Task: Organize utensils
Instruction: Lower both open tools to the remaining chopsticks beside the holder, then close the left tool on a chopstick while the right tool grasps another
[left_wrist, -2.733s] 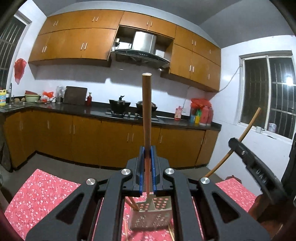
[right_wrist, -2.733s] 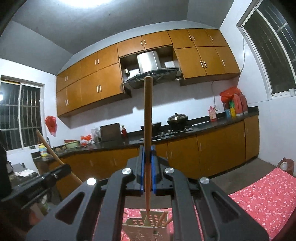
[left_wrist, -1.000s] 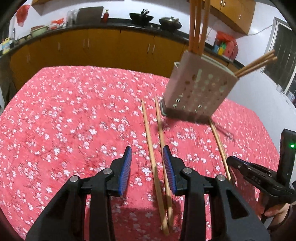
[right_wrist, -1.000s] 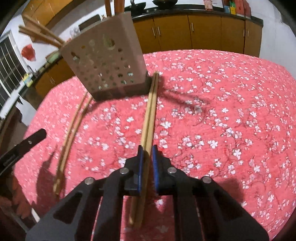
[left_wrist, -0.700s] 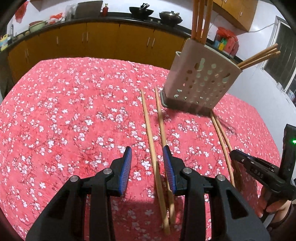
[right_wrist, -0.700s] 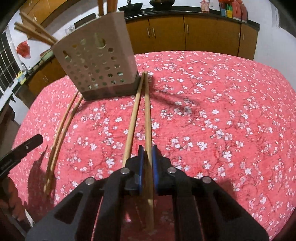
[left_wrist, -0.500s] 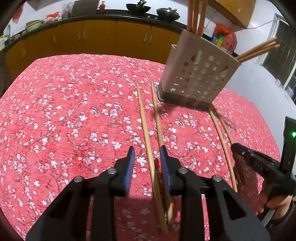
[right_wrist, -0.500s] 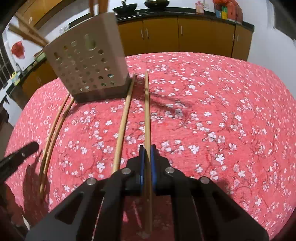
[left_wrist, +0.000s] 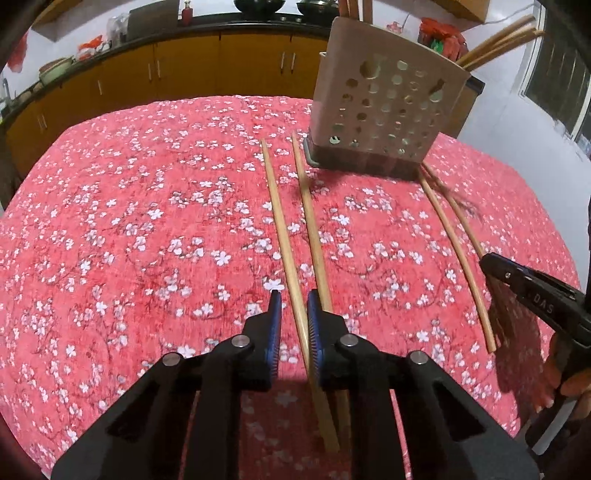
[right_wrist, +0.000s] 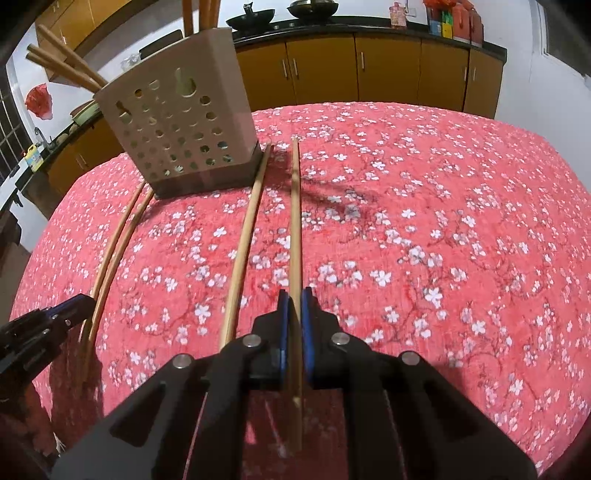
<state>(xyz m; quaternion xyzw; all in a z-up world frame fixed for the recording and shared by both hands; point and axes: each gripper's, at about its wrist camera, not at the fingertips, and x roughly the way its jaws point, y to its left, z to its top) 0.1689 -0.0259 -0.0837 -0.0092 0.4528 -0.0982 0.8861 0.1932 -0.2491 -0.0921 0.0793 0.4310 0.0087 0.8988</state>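
The left gripper (left_wrist: 293, 312) hangs low over the worktop (left_wrist: 110, 240), which is covered by a red cloth with white blossoms. Its blue-padded fingers (left_wrist: 275, 325) stand narrow and are closing. One wooden chopstick (left_wrist: 282, 236) runs lengthwise through the gap between them; I cannot tell whether the pads touch it yet. A second chopstick (left_wrist: 314, 236) lies just beside it, passing outside the right-hand finger and under it. Both sticks point toward the perforated beige utensil holder (left_wrist: 388, 107), which stands upright at the far side of the cloth with more chopsticks (left_wrist: 498, 37) poking from its top.

In the right wrist view, the right gripper (right_wrist: 294, 306) has its fingers (right_wrist: 283, 332) drawn tight on a single chopstick (right_wrist: 295, 221), which lies straight along the gap and sticks out behind the pads. Its neighbour (right_wrist: 245, 236) lies free on the cloth just to the left, its far end touching the base of the holder (right_wrist: 177, 125). A further pair of chopsticks (right_wrist: 114, 251) lies near the left gripper's tip (right_wrist: 70, 308).
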